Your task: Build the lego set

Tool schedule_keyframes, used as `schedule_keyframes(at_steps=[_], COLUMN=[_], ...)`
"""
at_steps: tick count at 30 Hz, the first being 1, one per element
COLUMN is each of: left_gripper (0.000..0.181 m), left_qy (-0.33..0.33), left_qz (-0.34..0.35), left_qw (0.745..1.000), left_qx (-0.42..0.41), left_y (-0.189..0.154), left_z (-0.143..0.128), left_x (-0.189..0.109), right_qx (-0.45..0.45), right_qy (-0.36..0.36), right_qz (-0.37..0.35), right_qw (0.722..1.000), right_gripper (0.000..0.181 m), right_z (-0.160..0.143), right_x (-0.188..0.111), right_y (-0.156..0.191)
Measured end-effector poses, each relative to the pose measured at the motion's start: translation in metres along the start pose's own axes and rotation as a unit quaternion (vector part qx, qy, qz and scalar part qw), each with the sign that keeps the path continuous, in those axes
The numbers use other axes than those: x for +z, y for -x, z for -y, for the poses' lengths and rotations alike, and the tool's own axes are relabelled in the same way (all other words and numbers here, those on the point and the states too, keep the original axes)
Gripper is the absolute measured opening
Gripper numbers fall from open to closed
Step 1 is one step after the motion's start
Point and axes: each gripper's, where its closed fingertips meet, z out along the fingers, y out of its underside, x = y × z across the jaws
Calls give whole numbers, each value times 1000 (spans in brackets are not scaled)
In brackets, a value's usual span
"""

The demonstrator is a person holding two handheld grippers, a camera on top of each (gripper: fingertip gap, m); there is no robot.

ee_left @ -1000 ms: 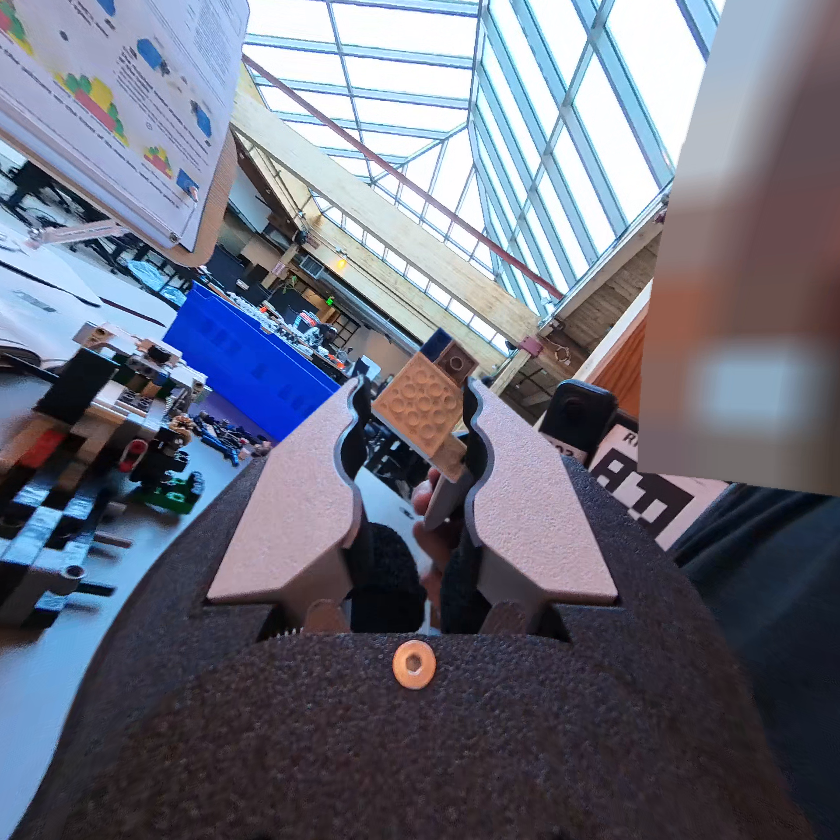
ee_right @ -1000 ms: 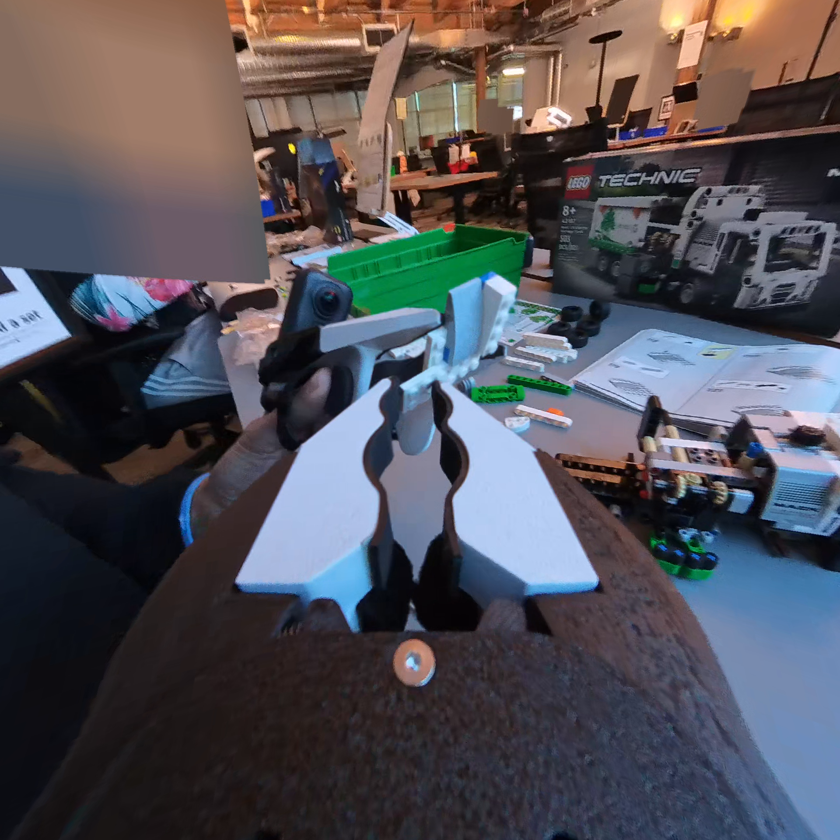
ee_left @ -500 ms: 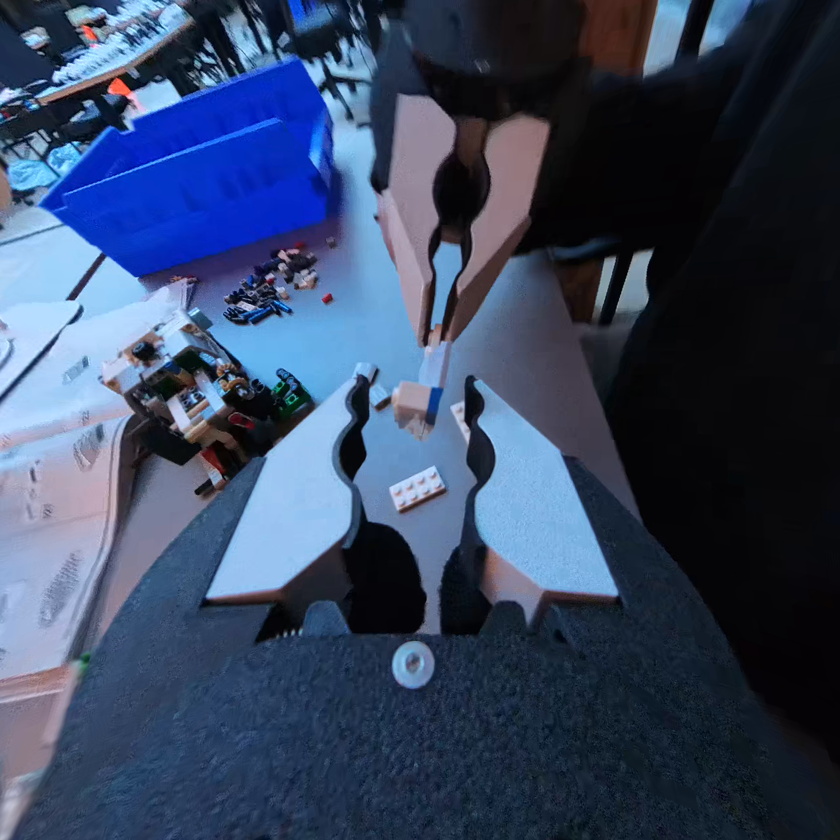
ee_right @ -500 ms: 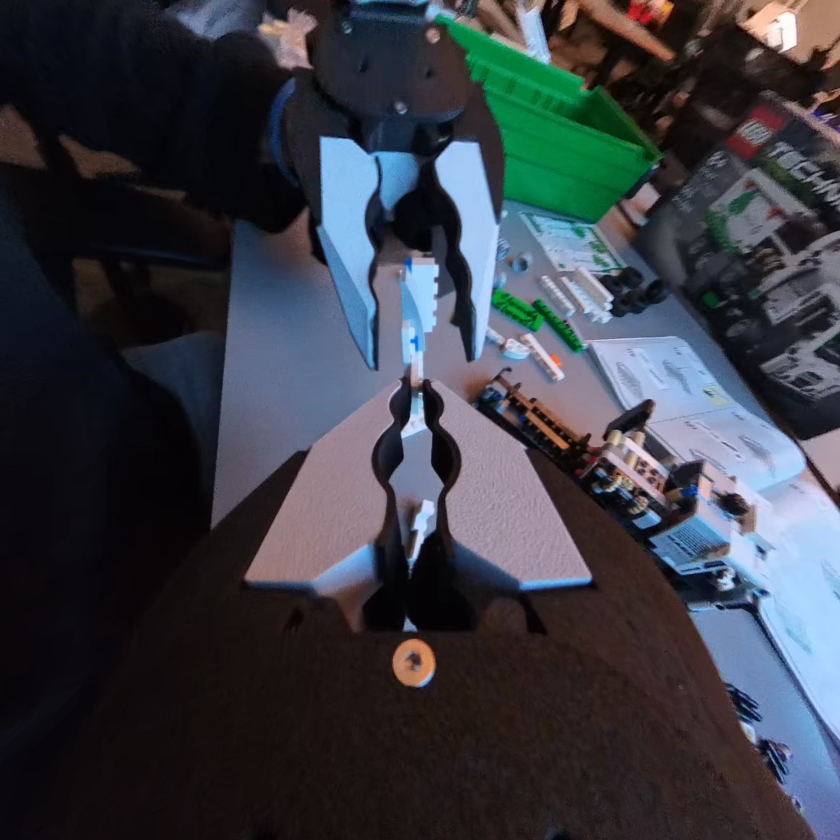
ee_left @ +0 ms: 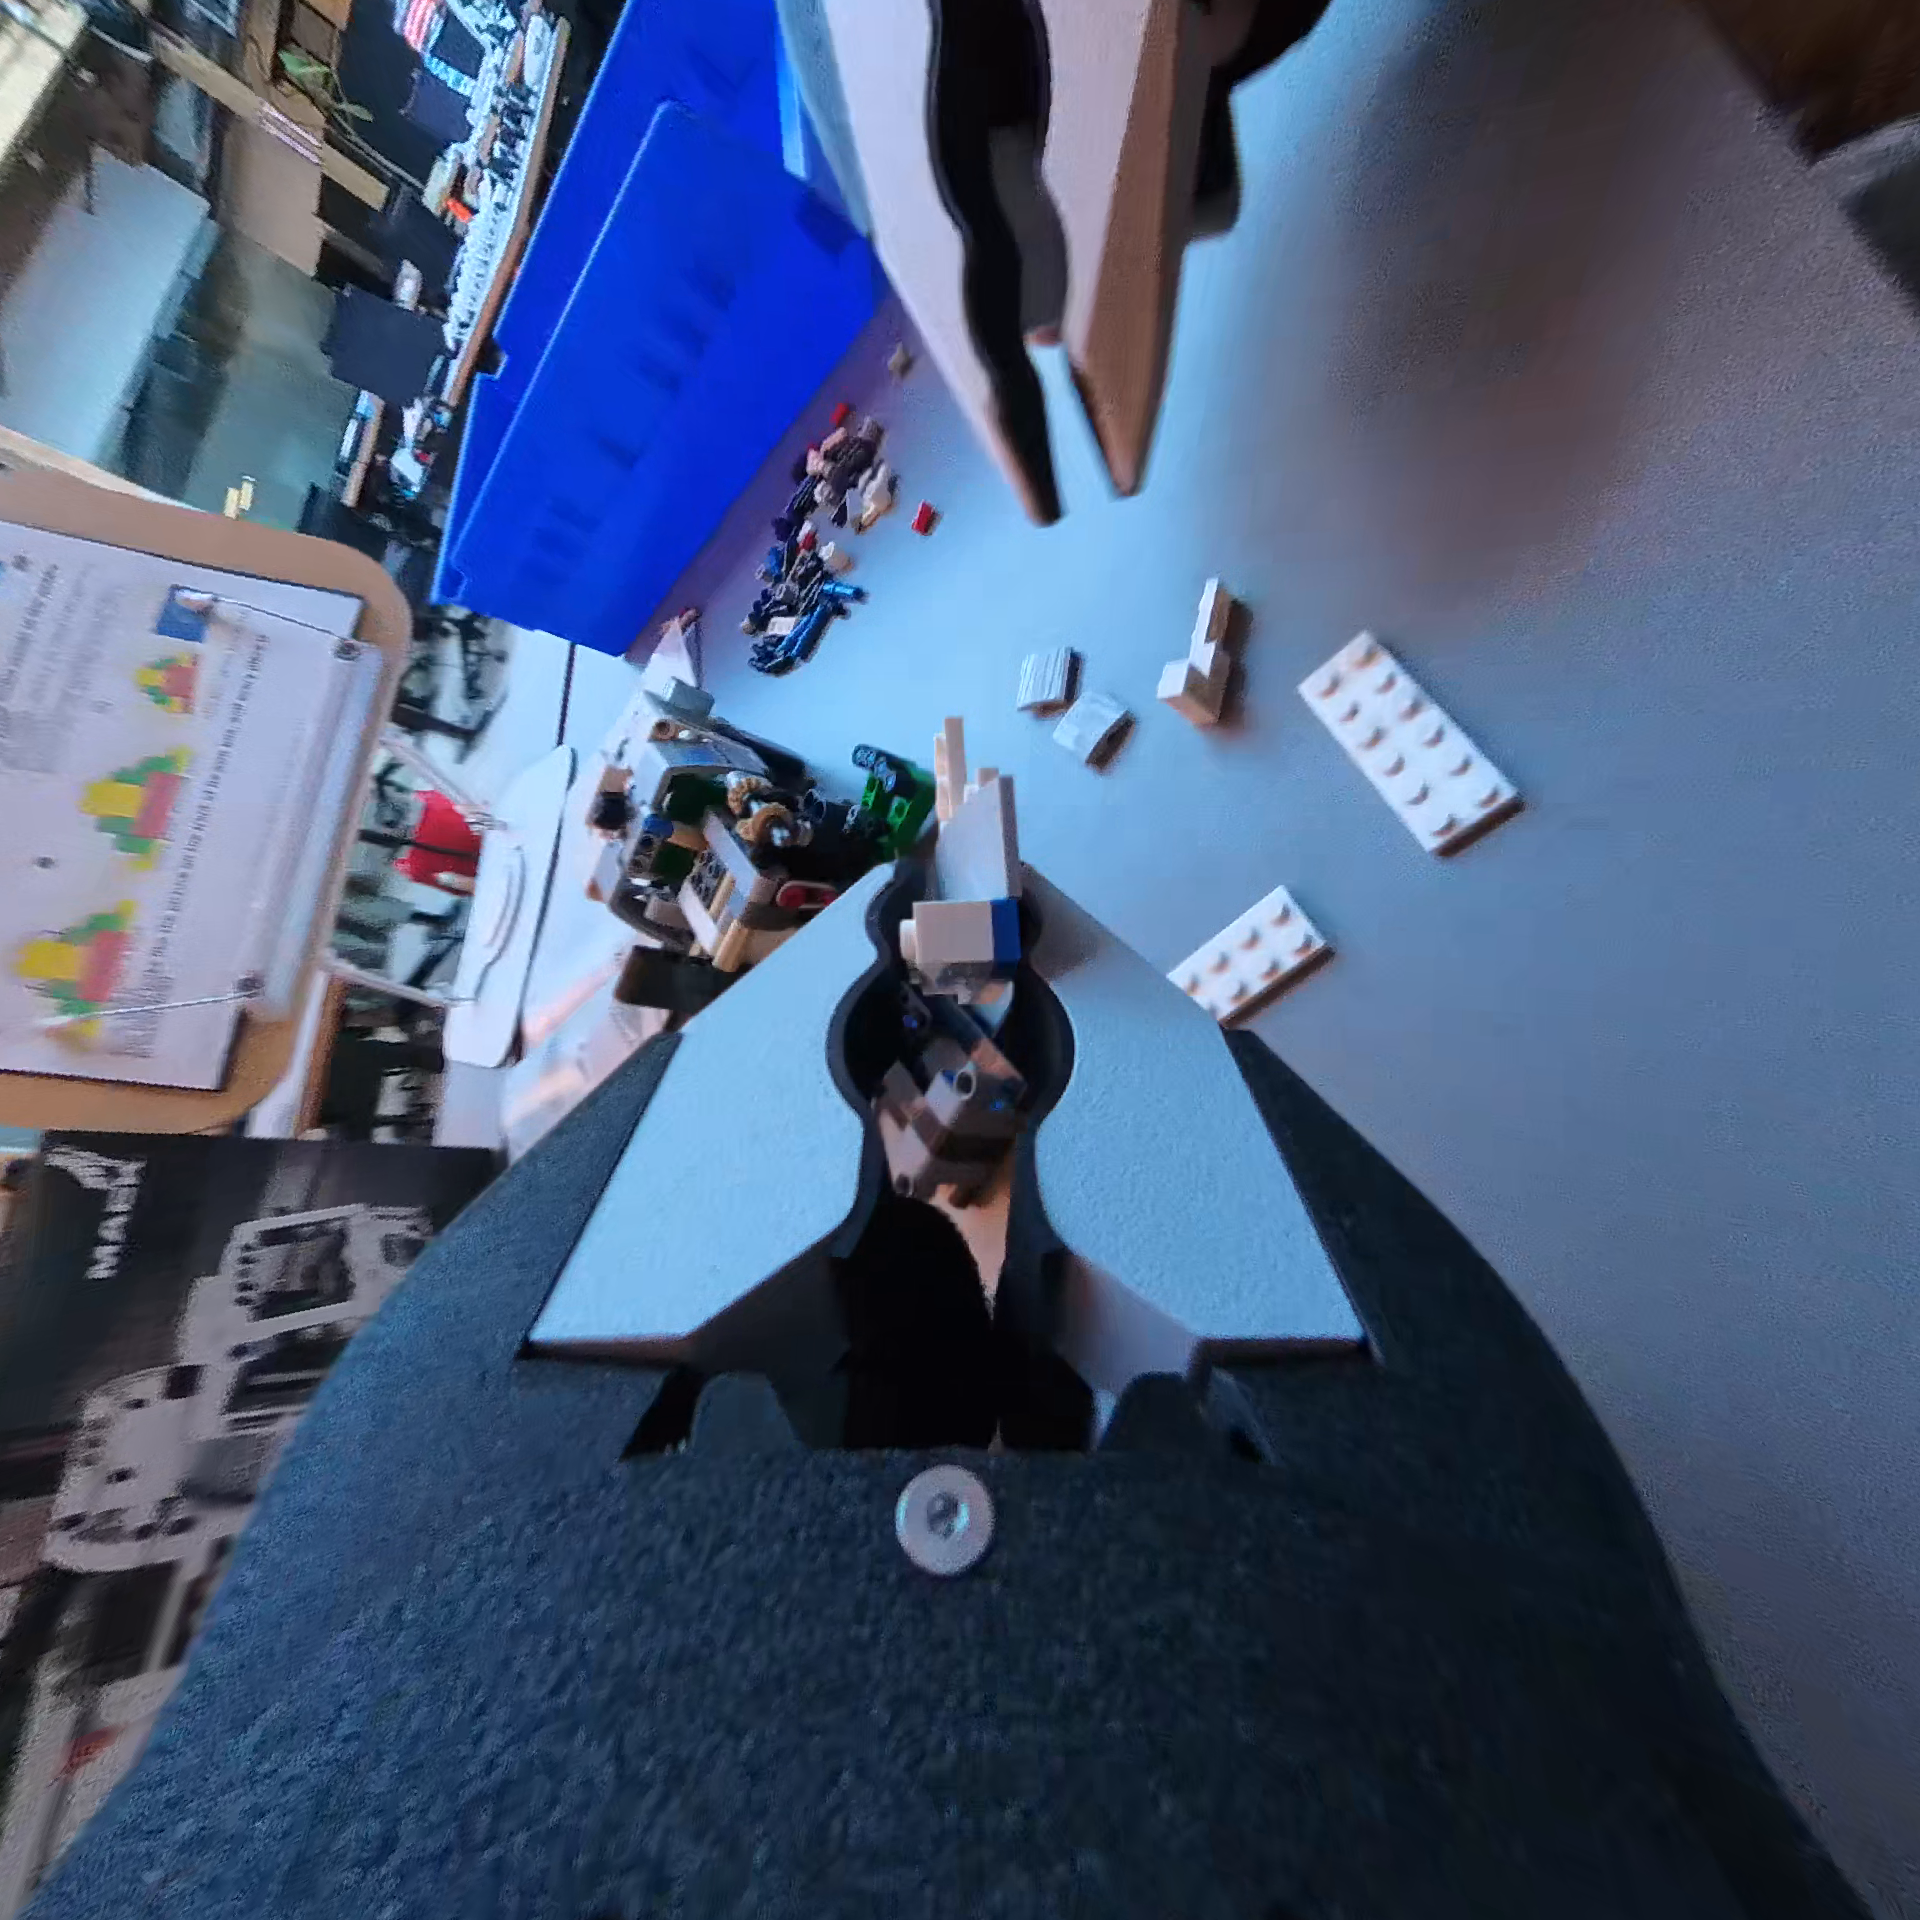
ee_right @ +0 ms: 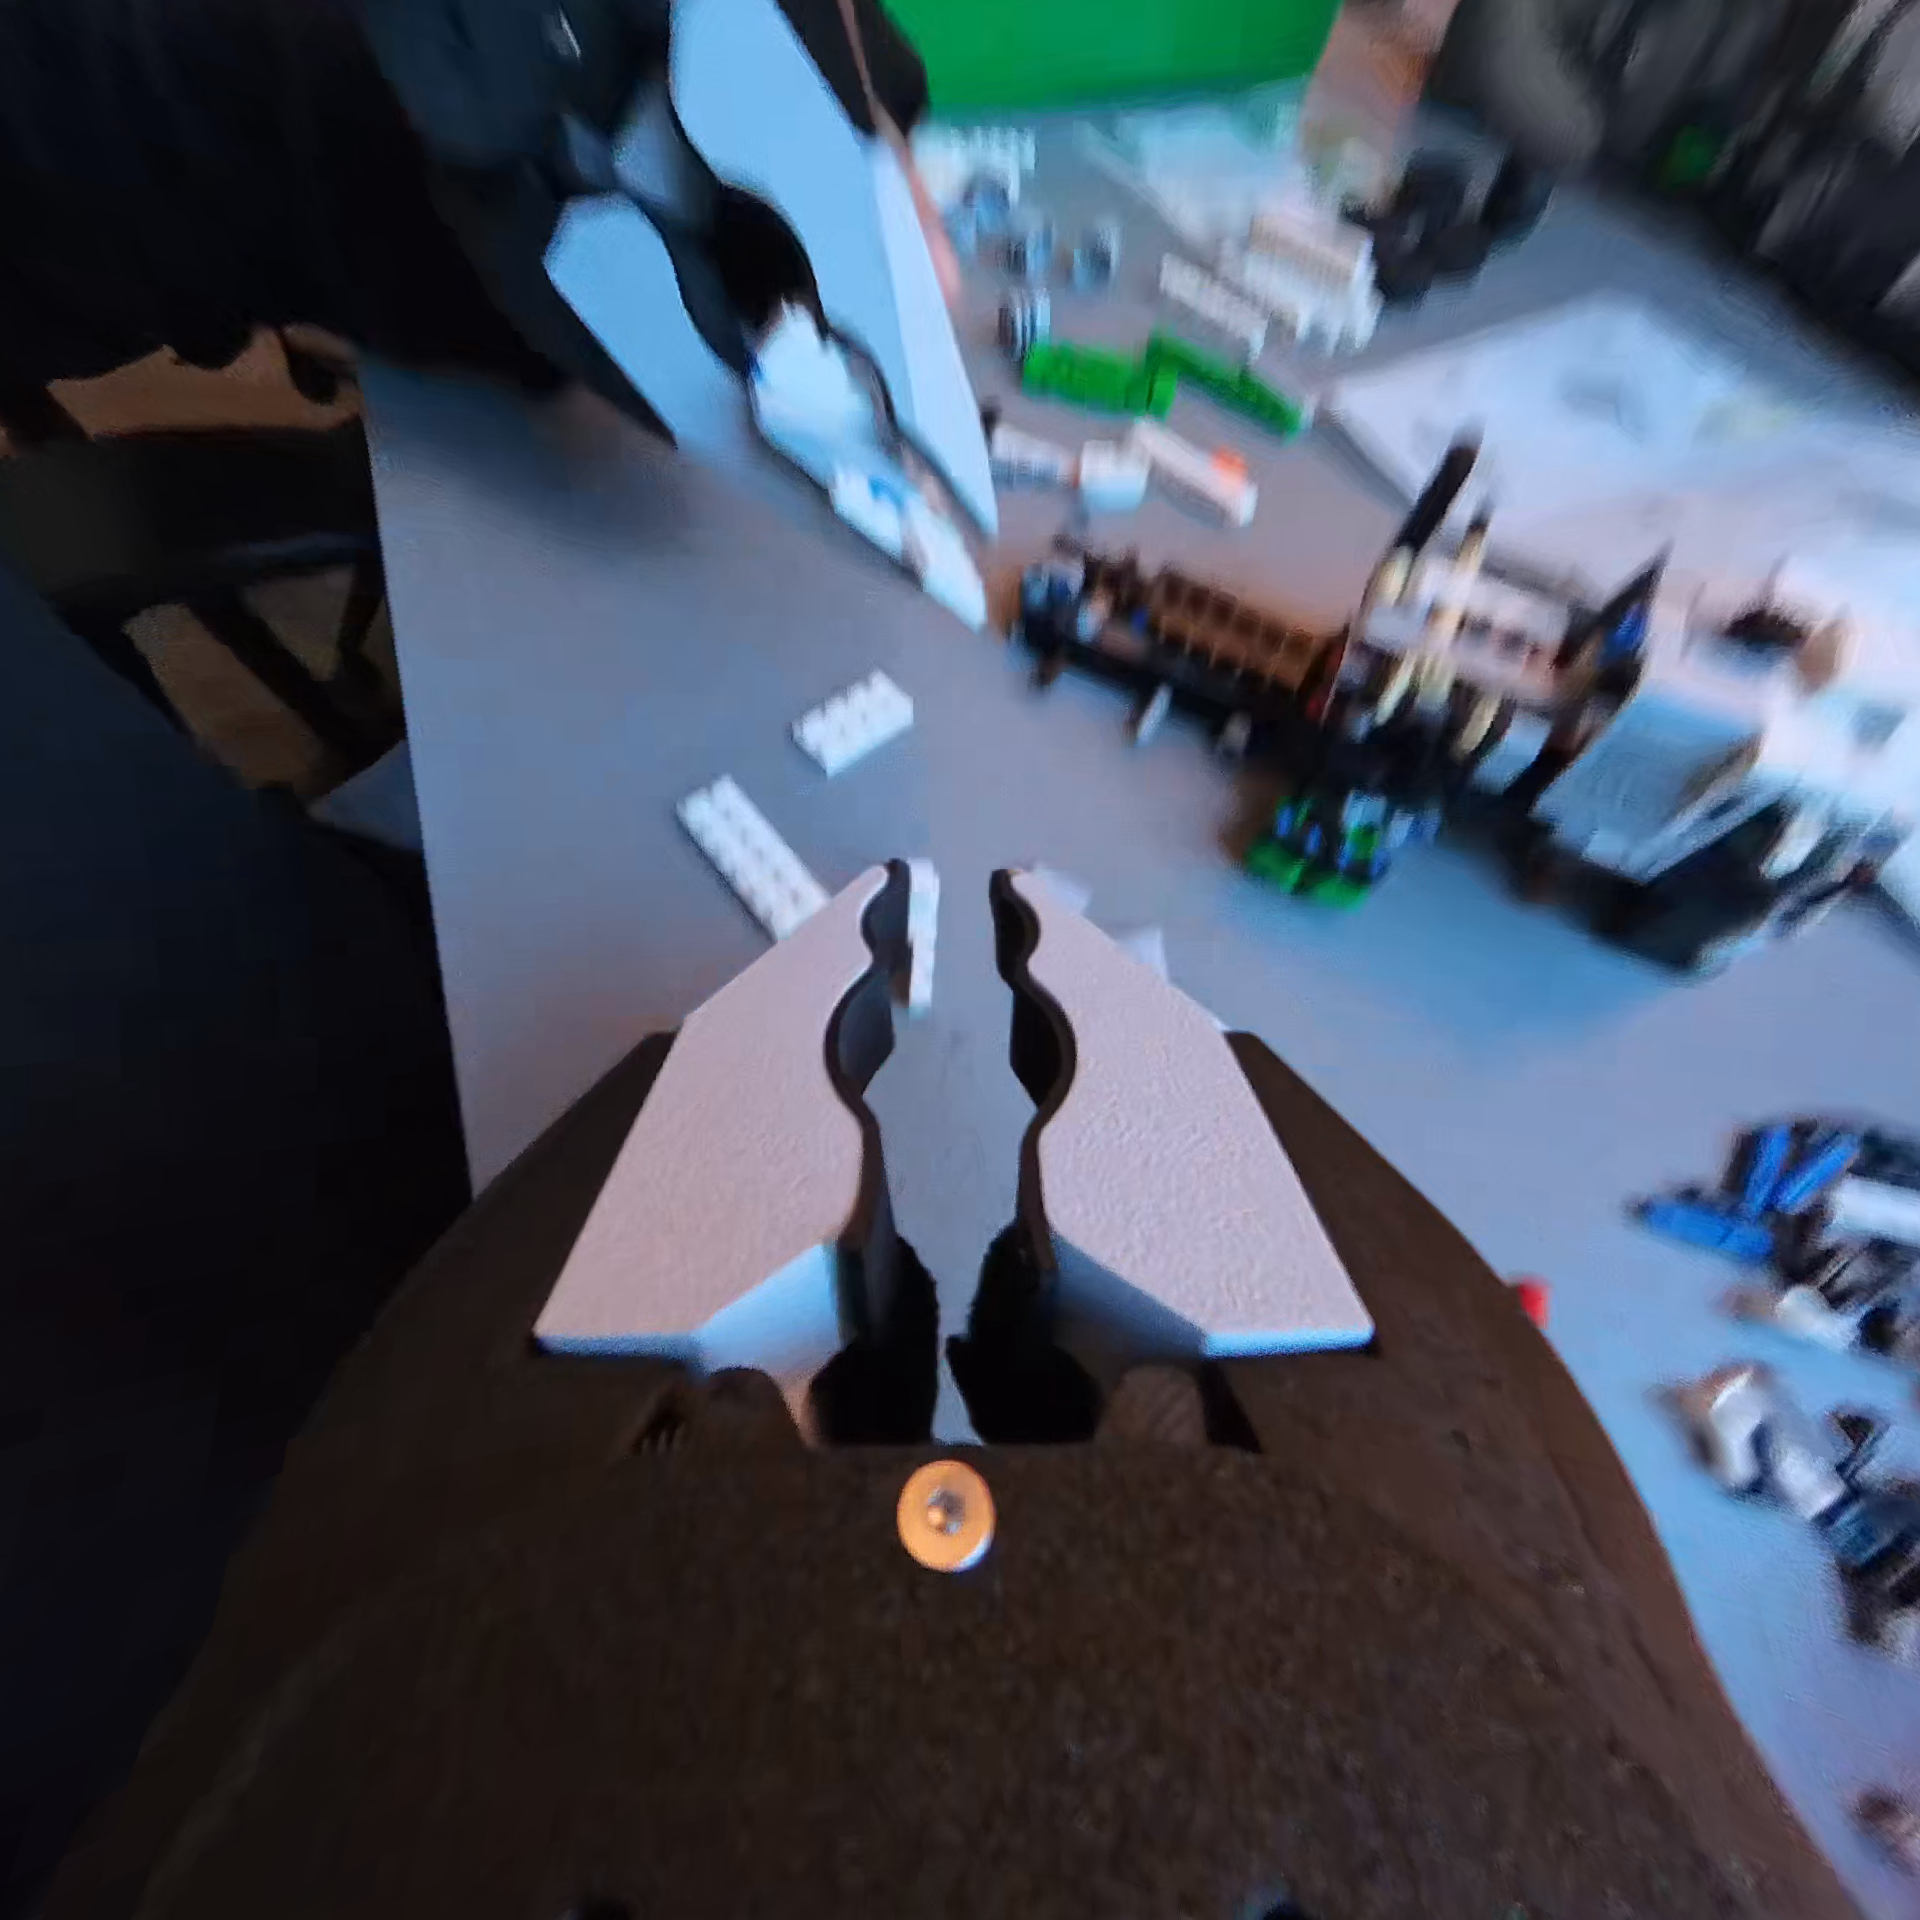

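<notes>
White-and-blue lego piece (ee_left: pixel 961 914) clamped between the fingers of the left tool (ee_left: pixel 961 883), above the grey surface (ee_left: pixel 1558 520), white end jutting past the tips, blue edge on its right side. Same piece seen blurred in the right wrist view, far left, inside the left tool (ee_right: pixel 894 488). Right tool (ee_right: pixel 945 883) parted, nothing gripped, poised over the surface with a small white piece (ee_right: pixel 923 935) visible in the gap, lying below. In the left wrist view, right tool (ee_left: pixel 1081 499) hanging from the top edge, tips apart and empty. Just right of the left tool's tips, a short white plate (ee_left: pixel 1247 956); farther right, a long white plate (ee_left: pixel 1408 743). Beyond these, two small curved white bricks (ee_left: pixel 1070 707) and an L-shaped white assembly (ee_left: pixel 1200 665). Left of the tips, partly built truck model (ee_left: pixel 717 831) with a green part (ee_left: pixel 894 800) at its near end. Farther off, a scatter of small dark parts (ee_left: pixel 821 561) beside a blue bin (ee_left: pixel 644 343). At far left, a clipboard (ee_left: pixel 156 790) with a colourful sheet. In the right wrist view, green beams (ee_right: pixel 1153 379) and an open booklet (ee_right: pixel 1621 416), both blurred.
</notes>
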Motion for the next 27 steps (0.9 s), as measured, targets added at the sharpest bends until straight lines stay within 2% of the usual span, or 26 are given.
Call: schedule_keyframes(at_steps=[2, 5, 7, 9, 12, 18, 23, 27], left_gripper=[13, 13, 13, 13, 13, 12, 12, 12], left_qy=[10, 31, 34, 23, 13, -2, -8, -20], left_qz=[17, 24, 29, 43, 76, 129, 143, 144], left_qw=[999, 998, 998, 998, 994, 984, 980, 981], left_qx=[28, 42, 43, 47, 74, 121, 137, 129], left_y=[1, -1, -2, -1, 2, 6, 6, 6], left_z=[-5, -13, -14, -8, -2, 4, 5, 9], left_x=[3, 9, 10, 8, 5, 0, -1, -2], right_qx=[38, 42, 22, 13, 14, 104, 130, 144], right_qy=[43, 45, 23, -31, -65, -110, -126, -128], right_qz=[24, 21, -6, -31, -58, 30, 79, 92], right_qw=[998, 998, 999, 999, 996, 988, 980, 977], right_gripper=[22, 22, 18, 18, 26, 29, 29, 17], right_z=[-24, -28, -14, 13, 32, 47, 51, 51], right_x=[2, 10, 14, 17, 28, 39, 38, 42], right_y=[4, 10, 9, 7, -4, -5, 4, 5])
